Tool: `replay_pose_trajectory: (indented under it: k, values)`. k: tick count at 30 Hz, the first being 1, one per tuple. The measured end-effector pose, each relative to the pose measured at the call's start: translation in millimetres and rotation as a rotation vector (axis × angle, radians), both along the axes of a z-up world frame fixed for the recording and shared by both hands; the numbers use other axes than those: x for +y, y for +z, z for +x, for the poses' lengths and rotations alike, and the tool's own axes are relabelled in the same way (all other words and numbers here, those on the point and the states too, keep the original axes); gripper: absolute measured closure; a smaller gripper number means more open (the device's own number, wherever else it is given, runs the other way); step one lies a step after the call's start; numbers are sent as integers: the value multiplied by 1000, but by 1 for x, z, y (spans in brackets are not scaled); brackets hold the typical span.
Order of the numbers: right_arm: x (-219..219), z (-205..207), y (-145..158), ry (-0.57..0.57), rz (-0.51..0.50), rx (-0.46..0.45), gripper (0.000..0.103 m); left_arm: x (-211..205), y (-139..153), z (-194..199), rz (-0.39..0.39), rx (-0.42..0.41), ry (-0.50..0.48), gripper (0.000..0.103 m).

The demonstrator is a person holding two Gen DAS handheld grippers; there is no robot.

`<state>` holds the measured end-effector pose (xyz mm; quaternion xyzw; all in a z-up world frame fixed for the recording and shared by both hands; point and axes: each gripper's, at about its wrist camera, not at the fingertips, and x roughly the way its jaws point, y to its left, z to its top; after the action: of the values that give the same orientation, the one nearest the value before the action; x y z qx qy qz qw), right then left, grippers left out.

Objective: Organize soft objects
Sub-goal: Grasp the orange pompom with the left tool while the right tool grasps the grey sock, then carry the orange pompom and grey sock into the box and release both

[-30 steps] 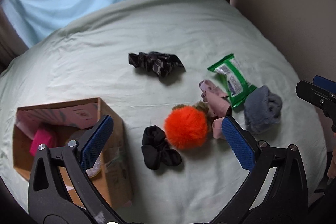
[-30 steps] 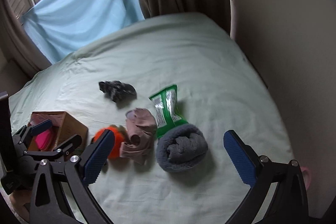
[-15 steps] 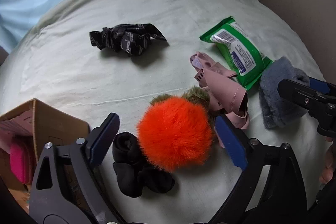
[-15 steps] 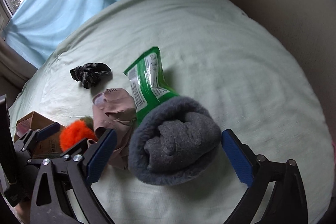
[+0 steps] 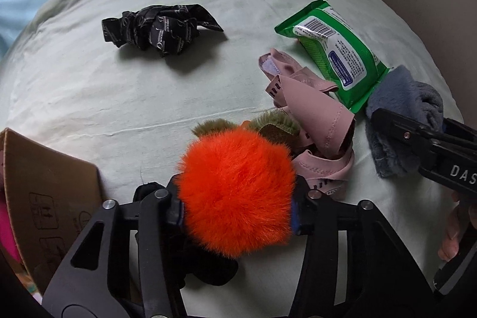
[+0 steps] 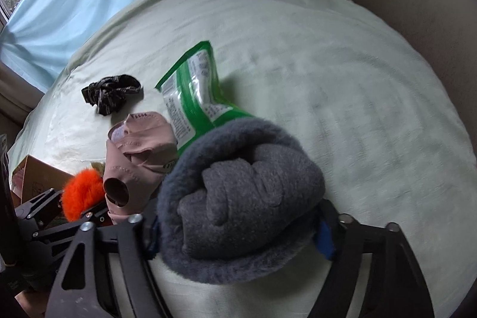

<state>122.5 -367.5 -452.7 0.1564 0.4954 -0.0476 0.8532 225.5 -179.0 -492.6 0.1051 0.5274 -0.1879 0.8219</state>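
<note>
you are squeezing the left gripper (image 5: 237, 209) onto the orange fur pom-pom (image 5: 237, 192), its jaws having just been closing, and the fluff is bulging over both pads, so it reads as a real grasp. you are doing the same with the right gripper (image 6: 238, 231), whose jaws have also just been closing and are now pressing into the sides of the rolled grey fleece sock (image 6: 241, 198). both bundles are still lying on the pale green bedsheet (image 5: 149, 97), the pom-pom beside the pink strap (image 5: 316, 124), the fleece overlapping the end of the green wipes pack (image 6: 196, 91).

the relation that is deciding your coming move: the cardboard box (image 5: 50, 187) is sitting to the left of the left gripper, near it, with a black sock (image 5: 149, 191) lying partly hidden between the two. so the left hand is the nearer one, and the pom-pom probably wants carrying over first. the right hand is well apart from the box, with the pink strap and the left gripper lying in between, so it is likely better waiting its turn. the fleece roll's long axis is running across the right jaws. the black patterned scrunchie (image 5: 158, 30) is lying apart, untouched.
</note>
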Motion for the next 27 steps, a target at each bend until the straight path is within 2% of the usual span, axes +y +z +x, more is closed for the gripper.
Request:
replay_pose_trajectory:
  k: [6,12,16,22,27]
  values:
    - [1,-3,4,-11,0,-18,50,-2,2,-4,-8,-5,-9,66]
    - [2,-5,11,-14,-4,-21,51,-1,15,-6,-16,-11,4,67]
    - [-1,-9,26,-25,-5,-45,51,2,28,-9,-20,-24,7,67]
    - [-5,-19,51,-29,-11,-81,51,1,55,-15,-28,-45,20,68]
    - [-6,-30,87,-22,-21,-128,51,5,96,-26,-59,-95,42,68]
